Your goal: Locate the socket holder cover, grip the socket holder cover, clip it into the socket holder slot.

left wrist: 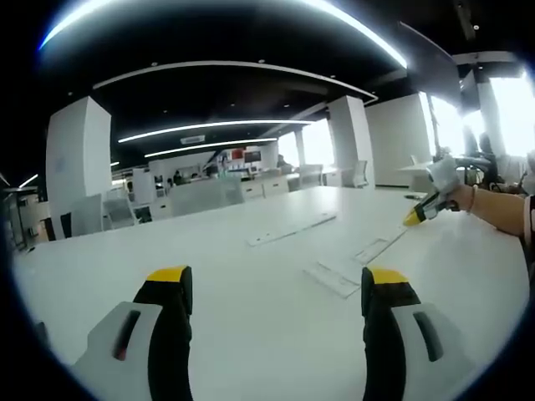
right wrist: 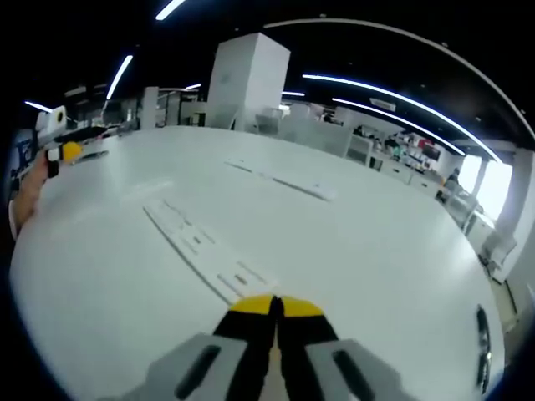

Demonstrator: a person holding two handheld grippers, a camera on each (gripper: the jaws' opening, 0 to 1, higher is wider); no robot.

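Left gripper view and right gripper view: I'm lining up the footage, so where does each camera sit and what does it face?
Left gripper view: rides the left gripper, jaws apart, facing across the white table toward the long socket holder strip; the right gripper and a forearm enter at right.
Right gripper view: rides the right gripper, jaws together, above the nearer strip; the left gripper shows far left.
Shared: table, both strips.

— Any text, label or number you can read from my feeds?

— None. In my left gripper view there is a red patch on the far office wall [left wrist: 236, 155], maybe a sign, but too blurred to read. The long white strips on the table [right wrist: 351, 251] carry no print I can make out — nothing legible in the right gripper view either
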